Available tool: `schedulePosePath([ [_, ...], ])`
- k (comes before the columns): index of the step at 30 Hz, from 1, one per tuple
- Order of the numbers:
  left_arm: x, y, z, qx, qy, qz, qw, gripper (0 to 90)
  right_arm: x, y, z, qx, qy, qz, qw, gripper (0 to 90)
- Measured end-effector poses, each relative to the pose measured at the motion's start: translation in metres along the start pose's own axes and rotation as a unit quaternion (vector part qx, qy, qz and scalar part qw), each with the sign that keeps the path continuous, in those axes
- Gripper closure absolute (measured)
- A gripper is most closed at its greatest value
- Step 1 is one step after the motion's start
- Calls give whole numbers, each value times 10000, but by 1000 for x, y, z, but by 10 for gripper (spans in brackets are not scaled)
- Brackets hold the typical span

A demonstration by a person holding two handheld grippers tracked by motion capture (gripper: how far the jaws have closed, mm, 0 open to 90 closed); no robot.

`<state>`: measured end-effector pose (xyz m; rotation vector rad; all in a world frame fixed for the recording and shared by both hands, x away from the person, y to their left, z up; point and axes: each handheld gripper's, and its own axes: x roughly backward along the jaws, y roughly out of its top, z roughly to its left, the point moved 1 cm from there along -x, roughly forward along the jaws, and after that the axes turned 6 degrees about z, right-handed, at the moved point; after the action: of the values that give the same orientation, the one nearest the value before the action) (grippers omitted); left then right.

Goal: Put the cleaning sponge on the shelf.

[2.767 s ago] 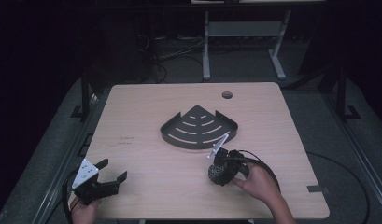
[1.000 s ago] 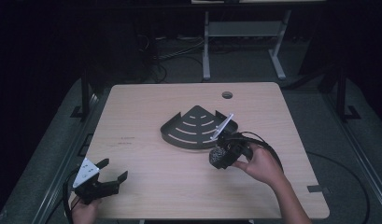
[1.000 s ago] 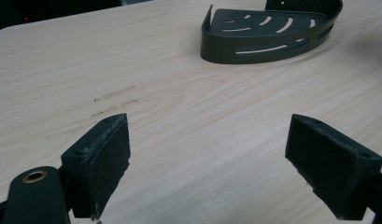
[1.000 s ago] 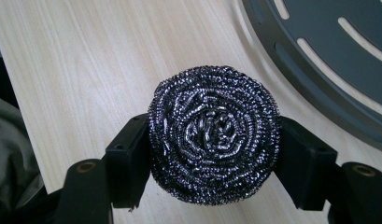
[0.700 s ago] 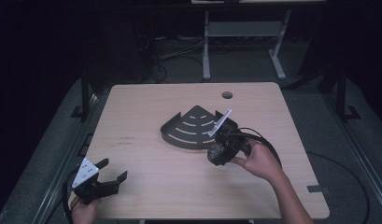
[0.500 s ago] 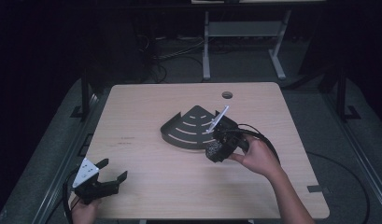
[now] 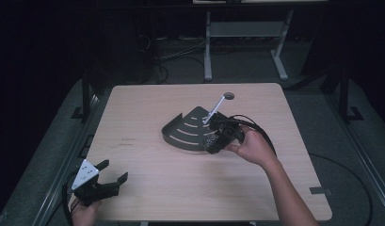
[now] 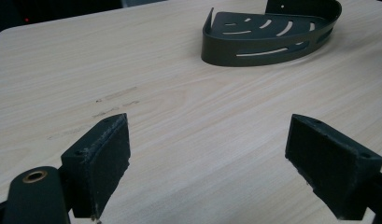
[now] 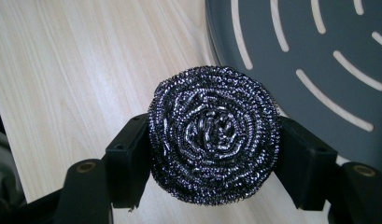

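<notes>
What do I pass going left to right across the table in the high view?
Left gripper, open near the front left corner → dark slotted corner shelf → right gripper holding the steel wool scourer → the person's right hand.

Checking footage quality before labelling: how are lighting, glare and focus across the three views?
High view: table evenly lit, surroundings nearly black. Left gripper view: sharp on the dark tray, soft sheen on the wood. Right gripper view: steel scourer crisp with glints, pale glare on the tabletop upper left.

I see the corner shelf (image 7: pixel 190 129) mid-table (image 7: pixel 148 108); the scouring ball (image 9: pixel 213 134) sits at its right edge; my left gripper (image 7: pixel 103 184) lies near-left.
</notes>
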<state>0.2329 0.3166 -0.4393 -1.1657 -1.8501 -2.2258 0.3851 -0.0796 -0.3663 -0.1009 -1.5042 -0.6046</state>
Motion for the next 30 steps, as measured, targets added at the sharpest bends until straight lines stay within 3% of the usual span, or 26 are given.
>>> schedulePosePath([
  [30, 0, 1, -1, -64, -9, -8, 10000, 132, -1, 25, -32, -207, 8, 168, 9996, 328],
])
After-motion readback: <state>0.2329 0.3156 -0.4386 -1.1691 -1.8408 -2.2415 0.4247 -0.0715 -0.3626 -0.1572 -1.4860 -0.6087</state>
